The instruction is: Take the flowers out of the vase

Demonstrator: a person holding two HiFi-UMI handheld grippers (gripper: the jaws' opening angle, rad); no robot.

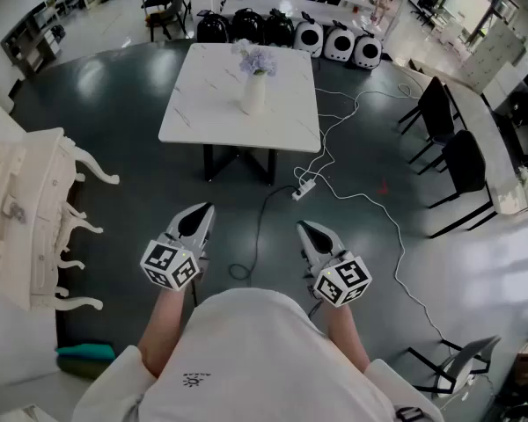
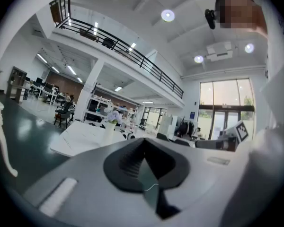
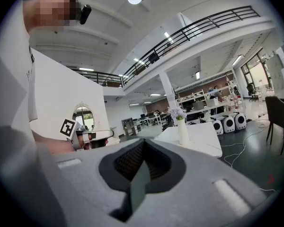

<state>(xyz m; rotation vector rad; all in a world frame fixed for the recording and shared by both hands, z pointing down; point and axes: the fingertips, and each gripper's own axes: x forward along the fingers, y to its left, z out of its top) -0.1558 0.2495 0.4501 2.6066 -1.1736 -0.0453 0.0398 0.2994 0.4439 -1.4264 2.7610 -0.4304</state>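
task not begun. the flowers (image 1: pixel 258 61) stand upright in the white vase (image 1: pixel 253 96), which sits near the middle of the worktop (image 1: pixel 198 112), a little toward its far edge; nothing else is seen on it. the left hand-held gripper (image 1: pixel 200 221) and the right hand-held gripper (image 1: pixel 311 233) are both clenched on nothing and held close to the body, well apart from the worktop — approach, grasp and lift are all left to do. room: the dark floor (image 1: pixel 123 200) before the near edge is open. a cable (image 1: pixel 334 187) with a power strip trails past the near right corner — judged a trip risk. chairs (image 1: pixel 453 161) stand well to the right, a white cabinet (image 1: pixel 26 209) to the left.
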